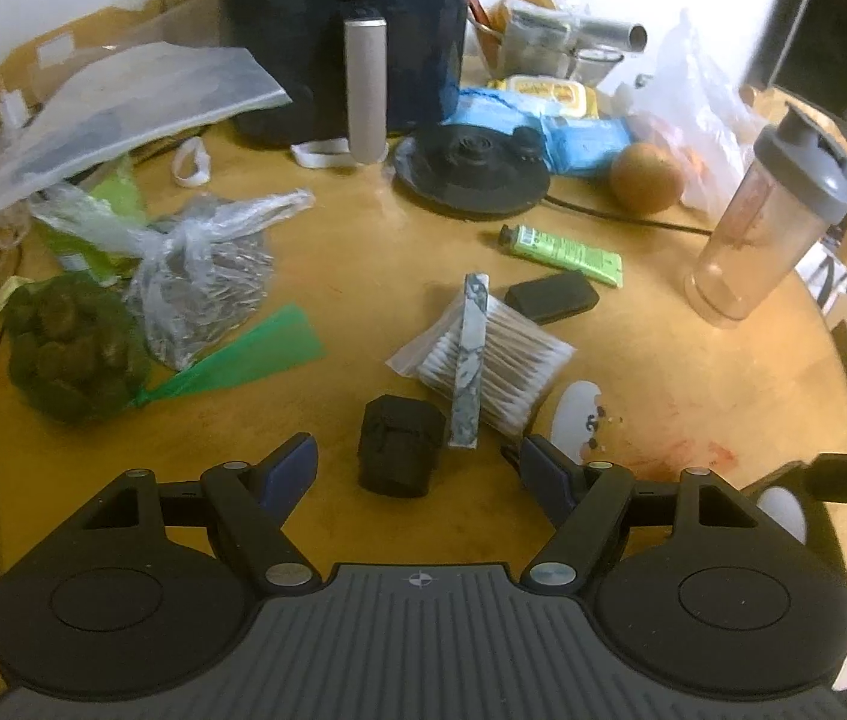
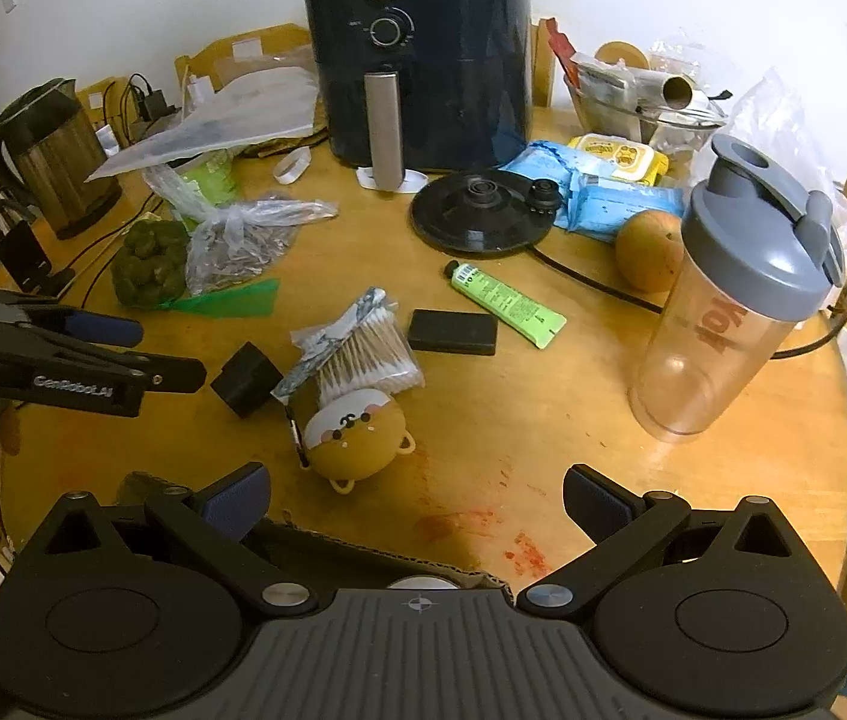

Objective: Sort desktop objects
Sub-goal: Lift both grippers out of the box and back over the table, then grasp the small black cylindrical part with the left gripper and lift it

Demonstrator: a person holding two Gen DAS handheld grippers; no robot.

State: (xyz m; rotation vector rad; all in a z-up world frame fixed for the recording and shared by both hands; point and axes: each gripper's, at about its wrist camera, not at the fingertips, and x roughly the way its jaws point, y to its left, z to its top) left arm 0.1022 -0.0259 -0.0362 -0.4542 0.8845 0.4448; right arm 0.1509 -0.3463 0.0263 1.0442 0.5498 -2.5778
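- Left gripper (image 1: 417, 468): jaws roughly two-thirds open, empty, hovering over the small black pouch (image 1: 400, 450) near the counter's front-left edge.
- Risk: the swab bag (image 1: 483, 360) and its card strip lean just beside the pouch; closing jaws could snag them.
- Centre: bear-shaped case (image 2: 357, 438), black case (image 2: 453, 331), green tube (image 2: 504, 295) crowd together; little clearance.
- Right gripper (image 2: 417, 498): jaws wide, holding nothing, above bare counter (image 2: 513, 420).
- Shaker bottle (image 2: 729, 312) near the right edge looks easy to tip.

We see our right gripper (image 2: 417, 501) open above the wooden table (image 2: 543, 450), with a bear-shaped case (image 2: 357, 438) just beside the cotton swabs (image 2: 363, 354).
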